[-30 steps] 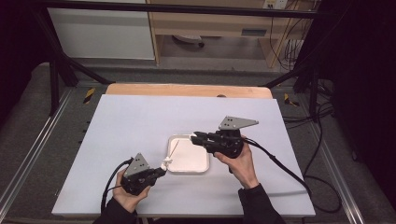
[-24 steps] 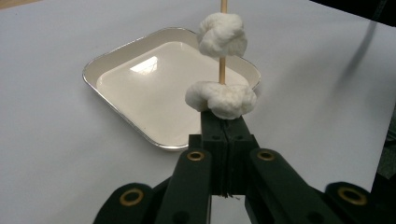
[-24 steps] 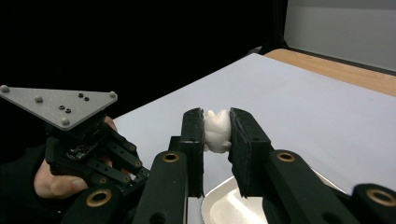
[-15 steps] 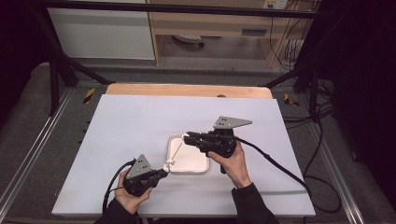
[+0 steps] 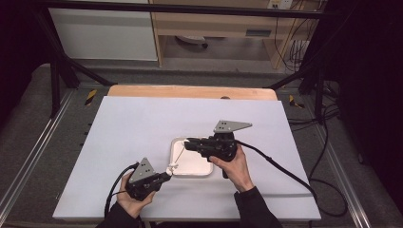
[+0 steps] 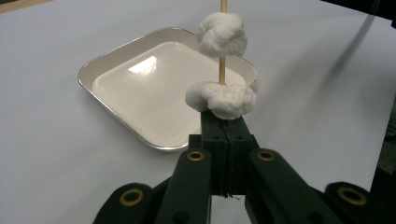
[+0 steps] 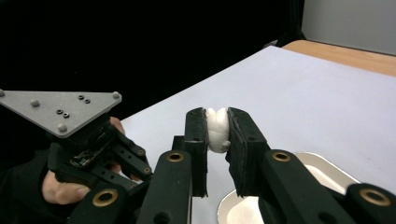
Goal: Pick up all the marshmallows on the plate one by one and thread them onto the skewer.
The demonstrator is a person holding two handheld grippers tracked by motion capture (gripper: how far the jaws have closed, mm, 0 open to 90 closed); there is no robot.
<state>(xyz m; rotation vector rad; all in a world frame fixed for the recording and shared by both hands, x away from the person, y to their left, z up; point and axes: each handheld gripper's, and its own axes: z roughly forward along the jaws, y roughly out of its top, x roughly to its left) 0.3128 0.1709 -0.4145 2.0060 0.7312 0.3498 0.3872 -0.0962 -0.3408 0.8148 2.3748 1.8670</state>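
1. nearest the person, the left gripper [image 5: 164, 176] is seen with its jaws fully closed on the lower end of a thin wooden skewer [image 6: 222, 70], which is held upright in the left gripper view.
2. two white marshmallows are threaded on the skewer: the lower marshmallow [image 6: 222, 99] rests right on the jaw tips, and the upper marshmallow [image 6: 221, 34] sits a little higher on the stick, apart from the first.
3. both pieces look soft, lumpy and knotted.
4. farther out, the right gripper [image 7: 218, 130] has just been closing, and its pads are pressed on a white marshmallow [image 7: 217, 130], which bulges slightly between them.
5. in the high view the skewer [image 5: 178, 154] slants from the left gripper up to the right gripper [image 5: 187, 143], above the tray.
6. the shallow white tray [image 5: 202, 172] with rounded corners lies on the white table [image 5: 142, 123], between the two hands.
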